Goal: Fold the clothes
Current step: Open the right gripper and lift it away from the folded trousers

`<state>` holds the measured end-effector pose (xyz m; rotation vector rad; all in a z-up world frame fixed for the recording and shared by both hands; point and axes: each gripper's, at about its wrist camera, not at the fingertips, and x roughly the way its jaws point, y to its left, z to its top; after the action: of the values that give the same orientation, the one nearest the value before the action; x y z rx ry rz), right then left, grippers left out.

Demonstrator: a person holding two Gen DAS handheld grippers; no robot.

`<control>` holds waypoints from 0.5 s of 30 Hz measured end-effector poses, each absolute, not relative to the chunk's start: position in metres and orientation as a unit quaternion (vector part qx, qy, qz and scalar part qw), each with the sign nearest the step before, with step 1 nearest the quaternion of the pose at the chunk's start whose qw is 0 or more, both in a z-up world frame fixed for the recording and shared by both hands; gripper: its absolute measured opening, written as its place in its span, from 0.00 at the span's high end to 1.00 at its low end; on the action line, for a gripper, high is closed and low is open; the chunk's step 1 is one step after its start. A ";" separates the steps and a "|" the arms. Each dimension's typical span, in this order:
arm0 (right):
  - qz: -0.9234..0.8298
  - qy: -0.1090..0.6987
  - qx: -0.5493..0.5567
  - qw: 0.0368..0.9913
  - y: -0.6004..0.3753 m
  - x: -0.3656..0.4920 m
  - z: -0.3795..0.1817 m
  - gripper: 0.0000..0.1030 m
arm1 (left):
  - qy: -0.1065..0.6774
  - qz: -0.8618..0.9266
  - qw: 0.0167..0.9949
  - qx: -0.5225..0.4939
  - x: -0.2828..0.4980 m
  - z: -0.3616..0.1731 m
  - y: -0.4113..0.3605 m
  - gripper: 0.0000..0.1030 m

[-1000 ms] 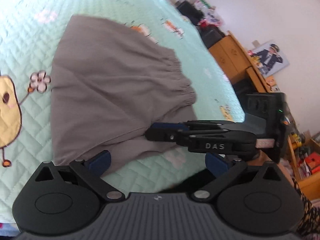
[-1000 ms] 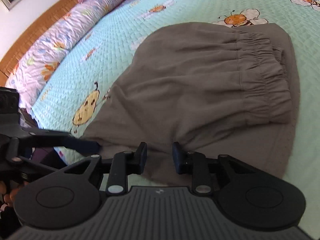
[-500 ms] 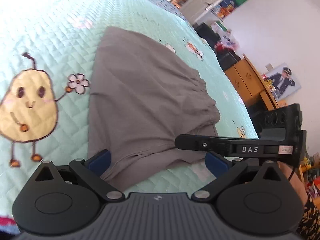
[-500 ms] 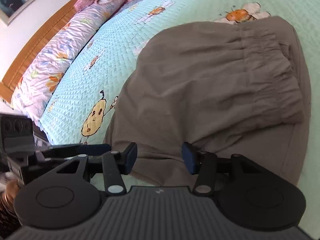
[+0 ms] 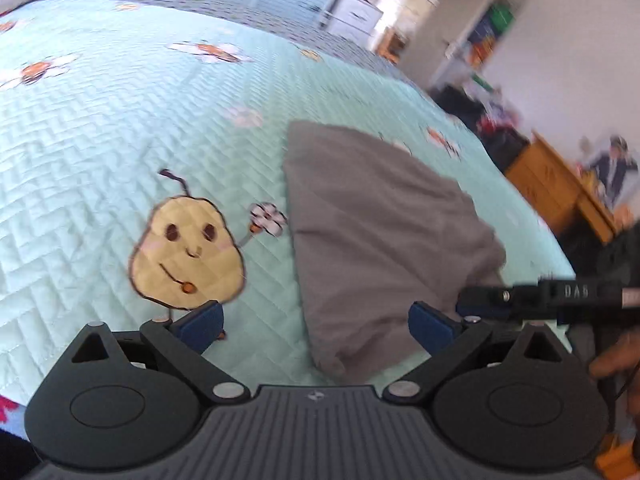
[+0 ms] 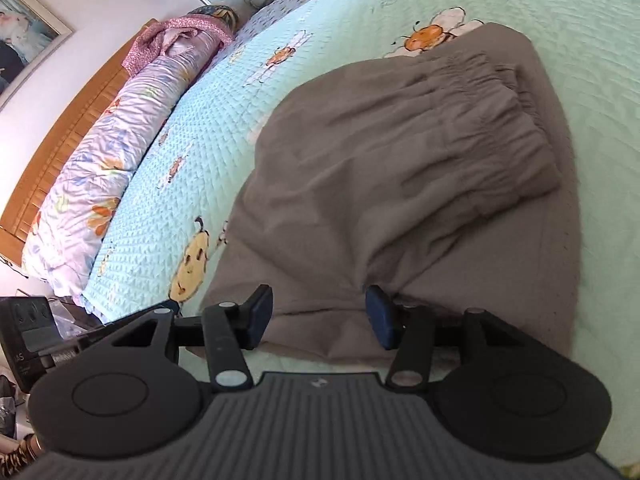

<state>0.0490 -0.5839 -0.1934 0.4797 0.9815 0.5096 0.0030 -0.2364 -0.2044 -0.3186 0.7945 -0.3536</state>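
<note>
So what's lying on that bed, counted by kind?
Grey folded garment with elastic waistband: 1
Floral rolled quilt: 1
Pink bundled cloth: 1
Mint quilted bedspread underneath: 1
Total: 4

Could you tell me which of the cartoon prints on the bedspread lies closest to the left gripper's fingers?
The yellow smiling pear-shaped figure: it sits just beyond the left gripper, beside the grey garment. The bee-and-flower prints lie farther away.

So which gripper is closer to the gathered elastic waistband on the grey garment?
Right. The right gripper hovers open over the grey garment's near edge, facing the waistband. The left gripper is open at the garment's opposite near corner.
</note>
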 end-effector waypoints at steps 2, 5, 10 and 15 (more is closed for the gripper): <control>0.236 0.461 0.226 0.825 -0.583 0.052 -0.194 0.48 | 0.385 -0.184 0.895 -0.133 0.001 -0.206 -0.240 0.09; 0.238 0.459 0.220 0.827 -0.577 0.054 -0.196 0.48 | 0.382 -0.200 0.897 -0.092 -0.002 -0.206 -0.247 0.11; 0.237 0.455 0.222 0.829 -0.566 0.060 -0.197 0.46 | 0.376 -0.201 0.900 -0.084 -0.003 -0.207 -0.245 0.32; 0.252 0.442 0.197 0.838 -0.558 0.057 -0.185 0.43 | 0.367 -0.202 0.905 -0.067 -0.004 -0.207 -0.238 0.45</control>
<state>0.0566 -0.5584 -0.1854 0.4166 0.9354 0.5322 -0.0038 -0.2375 -0.2066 -0.1375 0.7587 -0.4170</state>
